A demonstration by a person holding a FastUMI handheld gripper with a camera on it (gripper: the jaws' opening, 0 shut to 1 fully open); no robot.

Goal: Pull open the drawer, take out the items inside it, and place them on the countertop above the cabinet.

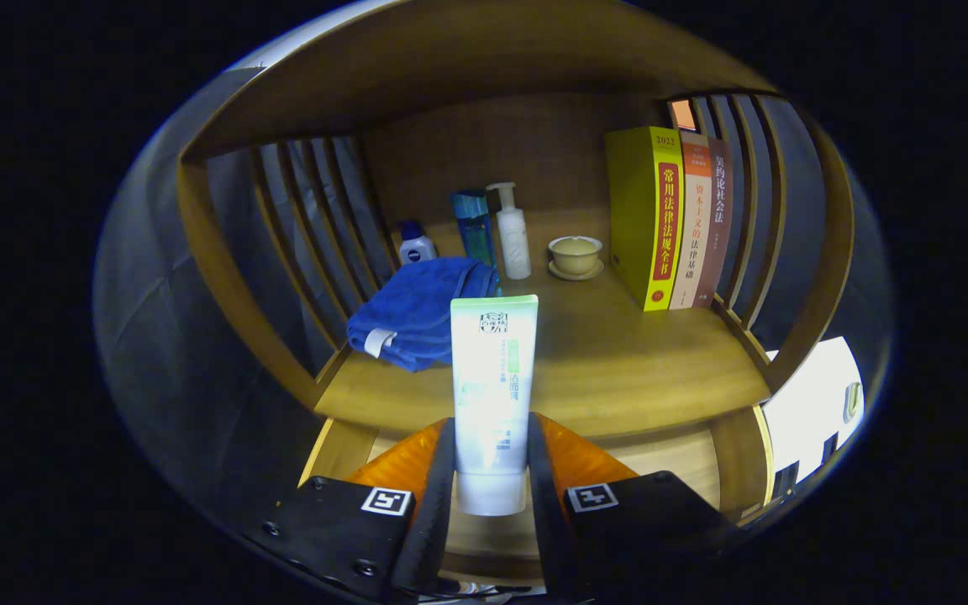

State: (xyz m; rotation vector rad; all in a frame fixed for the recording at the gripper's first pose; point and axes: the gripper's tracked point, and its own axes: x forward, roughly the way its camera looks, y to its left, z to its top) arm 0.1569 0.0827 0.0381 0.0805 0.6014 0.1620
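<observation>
In the gripper view, the claw (pixel 491 470) is narrowed to the width of a white plastic squeeze tube with a pale green band (pixel 492 395), and both fingers press on the tube's lower sides, one on each flank. The tube stands upright between them, cap end down, its flat crimped end uppermost. It carries a small dark logo near the top and some vertical print lower down, too blurred to make out. Each finger mount bears a square black-and-white marker tag.

The tube is held over the front edge of the wooden countertop (pixel 618 370), a shelf-like bay with slatted sides and a wooden back panel. Beyond the tube, toward the left side of the countertop, lies a crumpled blue towel (pixel 417 311) with a small white tag at its near corner. Along the back edge stand a small white bottle with a dark blue cap (pixel 415 245), a tall teal bottle (pixel 474 225) and a white pump bottle (pixel 512 231), close together. Right of them sits a cream lidded cup on a saucer (pixel 575 255). At the back right corner three books stand upright against the slats: a thick yellow book (pixel 645 214), a thin orange-and-white book (pixel 694 218) and a brown book (pixel 716 214), their spines printed with vertical characters.
</observation>
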